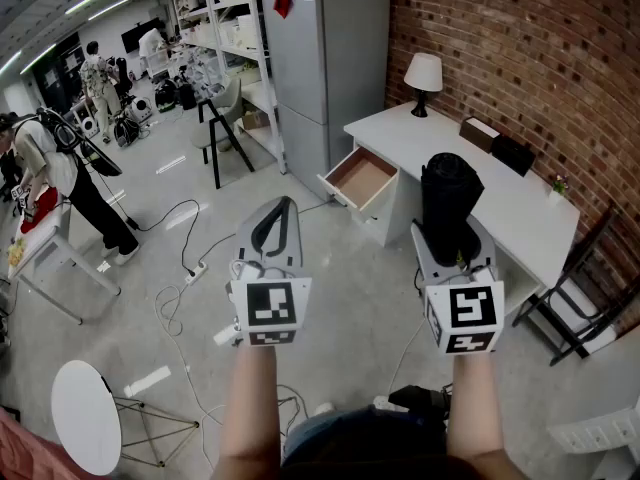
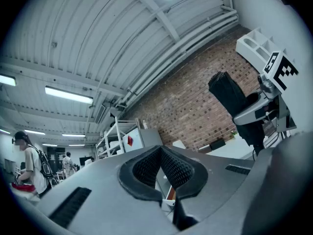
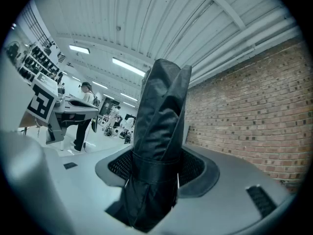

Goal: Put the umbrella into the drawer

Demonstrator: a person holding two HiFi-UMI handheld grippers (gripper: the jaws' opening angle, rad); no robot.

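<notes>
A folded black umbrella (image 1: 450,196) stands upright in my right gripper (image 1: 452,246), which is shut on its lower part. In the right gripper view the pads (image 3: 195,166) press the strapped umbrella (image 3: 161,111) from both sides. The white desk's drawer (image 1: 360,176) is pulled open ahead and left of the umbrella, and its brown inside looks empty. My left gripper (image 1: 284,208) hovers beside the right one over the floor, shut with nothing in it; its tips meet (image 2: 160,151). The left gripper view also catches the umbrella (image 2: 230,94) in the right gripper (image 2: 259,116).
The white desk (image 1: 500,203) runs along the brick wall with a lamp (image 1: 423,73) and dark boxes (image 1: 497,143) on it. A grey fridge (image 1: 325,68) stands behind the drawer. Cables (image 1: 180,268) lie on the floor. A person (image 1: 55,178) bends over at the left. A round white stool (image 1: 85,413) stands near left.
</notes>
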